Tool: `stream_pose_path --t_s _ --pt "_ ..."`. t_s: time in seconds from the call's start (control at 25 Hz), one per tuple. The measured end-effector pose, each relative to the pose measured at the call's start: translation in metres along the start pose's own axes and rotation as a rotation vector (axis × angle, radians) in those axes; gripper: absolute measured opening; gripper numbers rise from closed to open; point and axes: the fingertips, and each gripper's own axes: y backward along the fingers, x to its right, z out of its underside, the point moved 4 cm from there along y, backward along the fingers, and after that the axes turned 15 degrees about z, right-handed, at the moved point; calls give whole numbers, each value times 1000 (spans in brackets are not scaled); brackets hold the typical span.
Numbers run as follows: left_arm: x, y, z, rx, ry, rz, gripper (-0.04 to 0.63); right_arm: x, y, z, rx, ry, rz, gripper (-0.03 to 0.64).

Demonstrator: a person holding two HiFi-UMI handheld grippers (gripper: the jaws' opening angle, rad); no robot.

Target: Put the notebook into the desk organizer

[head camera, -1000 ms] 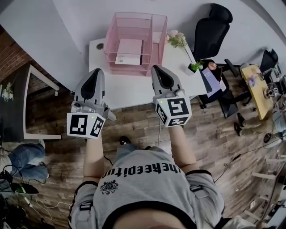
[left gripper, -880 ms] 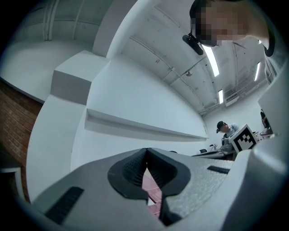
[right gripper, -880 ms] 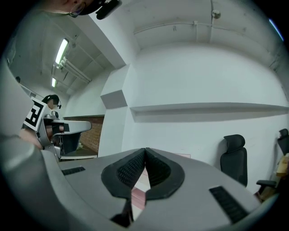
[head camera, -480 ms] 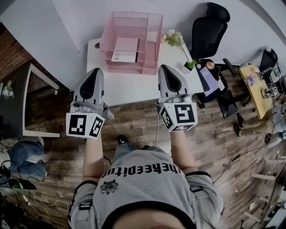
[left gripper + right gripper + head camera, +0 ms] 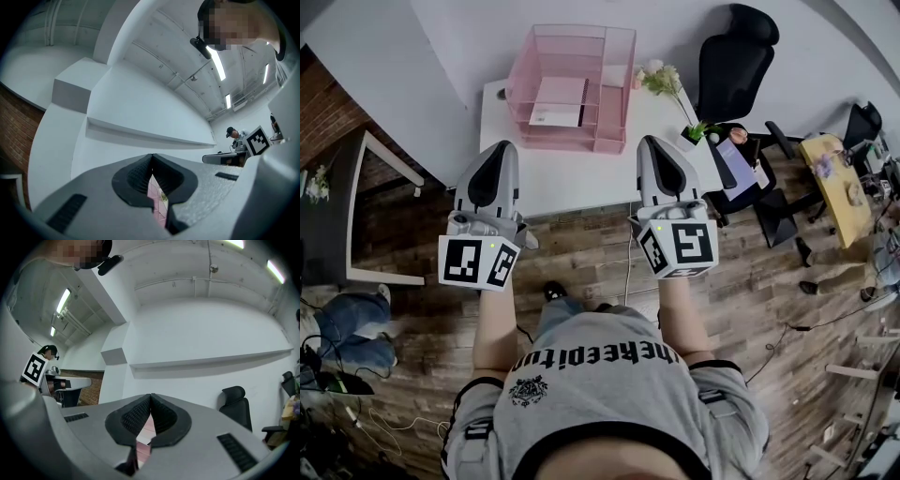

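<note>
1. Head view: notebook (image 5: 558, 101) lying inside pink desk organizer (image 5: 614, 117) on white surface (image 5: 572, 183); left tongs (image 5: 500, 147) and right tongs (image 5: 659, 141) over its near edge, right tongs shifted rightward since earlier.
2. Left gripper view: left tongs pressed together, empty.
3. Right gripper view: right tongs pressed together, empty.

A person holds the bare left forearm (image 5: 497, 323) and right forearm (image 5: 680, 314) straight out, side by side. The left gripper (image 5: 500, 150) and the right gripper (image 5: 660, 142) point forward, tilted slightly upward, well apart. Both pairs of jaws are pressed together, gripping nothing.
</note>
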Motion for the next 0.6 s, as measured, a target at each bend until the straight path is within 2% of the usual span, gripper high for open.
stream_pose_path --t_s 0.6 --pt "10 4 -5 2 -5 -1 4 2 10 -5 7 4 8 3"
